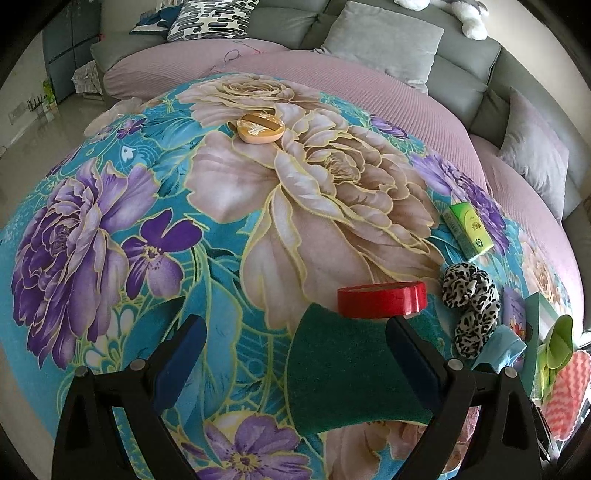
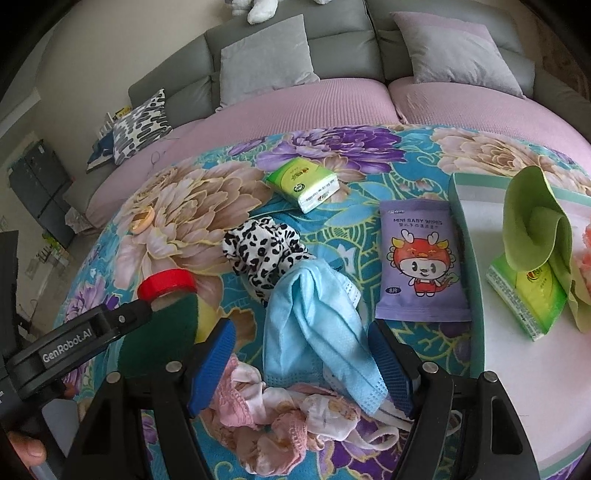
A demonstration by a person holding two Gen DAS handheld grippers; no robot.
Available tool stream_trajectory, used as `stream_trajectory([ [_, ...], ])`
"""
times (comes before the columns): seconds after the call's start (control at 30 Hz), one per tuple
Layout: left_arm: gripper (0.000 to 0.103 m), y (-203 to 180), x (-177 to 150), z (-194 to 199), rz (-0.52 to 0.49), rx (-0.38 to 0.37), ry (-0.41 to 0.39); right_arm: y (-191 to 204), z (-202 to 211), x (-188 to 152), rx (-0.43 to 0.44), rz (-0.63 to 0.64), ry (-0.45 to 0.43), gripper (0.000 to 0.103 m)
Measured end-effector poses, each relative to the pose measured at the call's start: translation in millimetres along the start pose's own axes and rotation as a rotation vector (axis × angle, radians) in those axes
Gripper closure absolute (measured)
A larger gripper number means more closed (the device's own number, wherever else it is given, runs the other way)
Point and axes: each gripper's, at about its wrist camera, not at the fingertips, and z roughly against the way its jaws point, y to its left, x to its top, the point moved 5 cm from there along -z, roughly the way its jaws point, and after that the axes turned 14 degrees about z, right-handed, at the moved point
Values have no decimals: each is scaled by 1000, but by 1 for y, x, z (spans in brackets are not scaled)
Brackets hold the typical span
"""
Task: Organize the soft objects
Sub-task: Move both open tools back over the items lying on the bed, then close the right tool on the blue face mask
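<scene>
1. This is a home living room: a grey sectional sofa [image 2: 332, 44] runs along the back and round one corner.
2. Its seats carry a pink cover [image 1: 332, 77], with grey cushions [image 1: 384, 40] and a black-and-white patterned pillow [image 2: 142, 125] propped against the backrest.
3. A white plush toy [image 1: 469, 14] sits on top of the backrest.
4. A floral blanket [image 1: 184, 229] in teal, purple and beige is spread in front of the sofa.
5. Household bits lie on it: a tissue pack [image 2: 303, 182], baby wipes [image 2: 421, 258], a face mask [image 2: 314, 325] and a leopard scrunchie [image 2: 262, 254].
6. A dark cabinet [image 2: 37, 192] stands on a pale glossy floor [image 1: 44, 136] at the sofa's far end.
</scene>
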Motion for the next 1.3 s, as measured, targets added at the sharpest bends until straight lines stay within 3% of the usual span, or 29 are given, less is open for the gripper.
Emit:
stream_trajectory([
  [0.53,5,2,-1,-3,-4,7,14,7,-8,-1,4,19,17,27],
  [0.8,5,0,-2,-4,-13,11,15,3,-9,-2,3,1,22,45],
  [0.93,5,0,-2,-3,-13,11,15,1,-9,-3,3,-7,22,49],
  [1.0,5,0,-2,-3,-13,11,15,1,-9,-2,4,-7,21,57],
  [1.3,5,0,-2,-3,-16,12,14,0,-8,-2,11,-19,13,62],
])
